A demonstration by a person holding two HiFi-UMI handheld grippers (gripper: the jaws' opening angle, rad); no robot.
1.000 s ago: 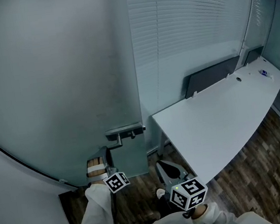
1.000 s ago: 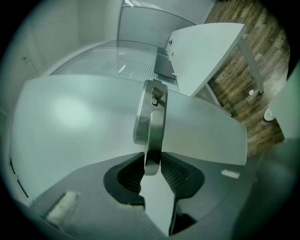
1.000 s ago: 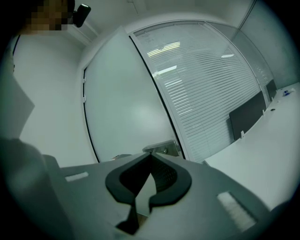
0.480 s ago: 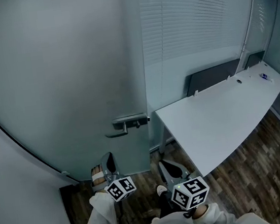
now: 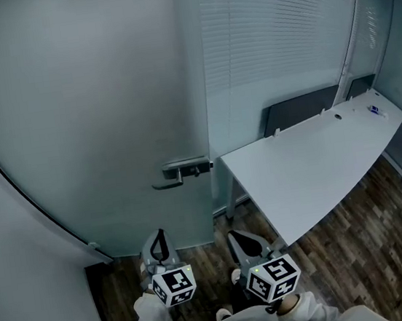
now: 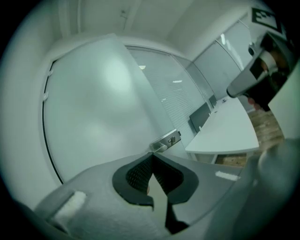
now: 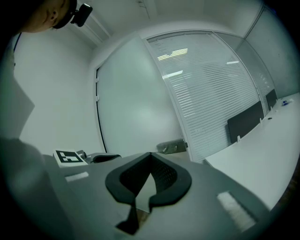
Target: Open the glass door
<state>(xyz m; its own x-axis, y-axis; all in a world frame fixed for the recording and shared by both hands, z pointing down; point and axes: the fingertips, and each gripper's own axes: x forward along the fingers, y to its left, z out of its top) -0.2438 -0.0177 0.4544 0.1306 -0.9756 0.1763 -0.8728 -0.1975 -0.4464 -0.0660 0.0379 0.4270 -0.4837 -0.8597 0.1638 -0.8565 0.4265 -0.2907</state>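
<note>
While left gripper (image 6: 152, 157) holds jaws together, door handle (image 5: 180, 170) stands apart.

Open gap before door handle (image 5: 180, 171); white desk (image 5: 312, 167) crowds right; glass door (image 5: 93, 119) blocks ahead.

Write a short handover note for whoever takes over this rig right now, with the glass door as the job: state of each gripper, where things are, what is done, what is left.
Left gripper: shut, nothing between its jaws, held low in front of the glass door, not touching it.
Right gripper: shut, empty, beside the left one, nearer the white desk.
Door handle: a lever at the door's edge next to the blinds panel; neither gripper is on it.
Done: nothing that shows. The door looks closed, though a narrow gap cannot be ruled out.
Left: probably bring a gripper to the handle, press it, and swing the door open.
</note>
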